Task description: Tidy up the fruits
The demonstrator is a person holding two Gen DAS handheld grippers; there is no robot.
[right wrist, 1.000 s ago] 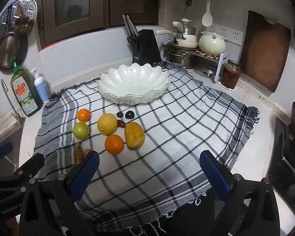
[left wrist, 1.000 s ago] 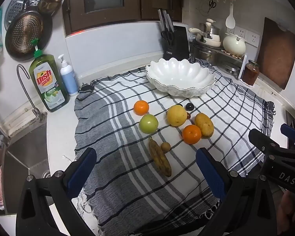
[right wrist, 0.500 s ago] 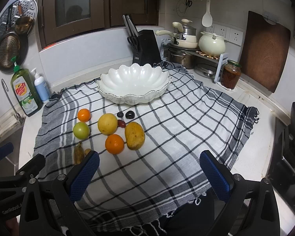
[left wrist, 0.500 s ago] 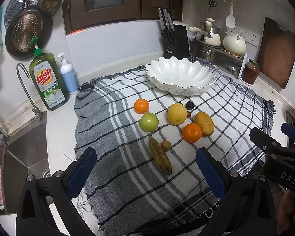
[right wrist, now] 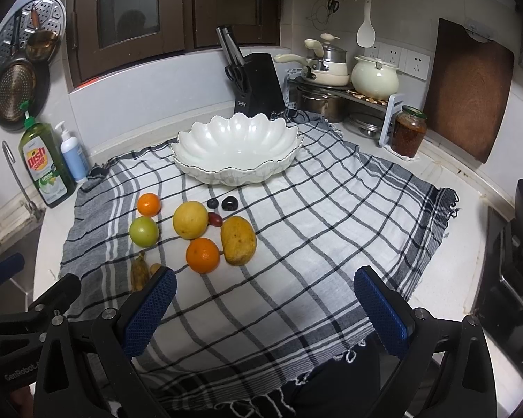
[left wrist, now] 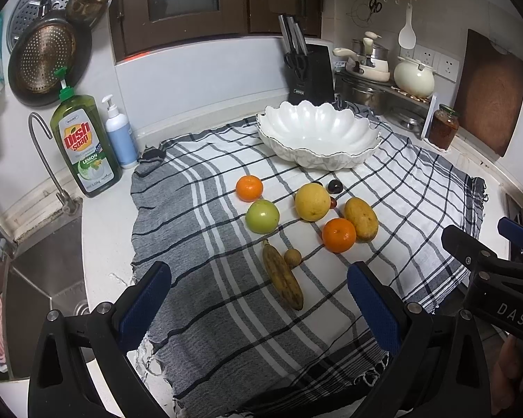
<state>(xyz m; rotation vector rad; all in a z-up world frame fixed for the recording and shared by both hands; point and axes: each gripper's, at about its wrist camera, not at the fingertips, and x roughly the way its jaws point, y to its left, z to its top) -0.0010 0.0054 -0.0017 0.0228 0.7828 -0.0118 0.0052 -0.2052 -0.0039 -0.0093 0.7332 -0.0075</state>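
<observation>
A white scalloped bowl [left wrist: 319, 139] [right wrist: 239, 151] stands empty at the back of a checked cloth [left wrist: 198, 244]. In front of it lie two oranges [left wrist: 249, 188] [left wrist: 339, 235], a green apple [left wrist: 262, 216], a yellow citrus [left wrist: 312, 202], a mango [left wrist: 361, 219], a brown banana [left wrist: 282, 275], a small brown fruit [left wrist: 292, 257] and small dark fruits [left wrist: 334, 186]. My left gripper [left wrist: 258, 306] is open and empty above the cloth's near edge. My right gripper [right wrist: 265, 303] is open and empty, right of the fruit.
A dish soap bottle [left wrist: 82, 146] and pump bottle [left wrist: 120, 136] stand by the sink [left wrist: 35, 278] at left. A knife block [left wrist: 310, 73], pots, a jar [left wrist: 443, 130] and a cutting board [left wrist: 491, 94] line the back right.
</observation>
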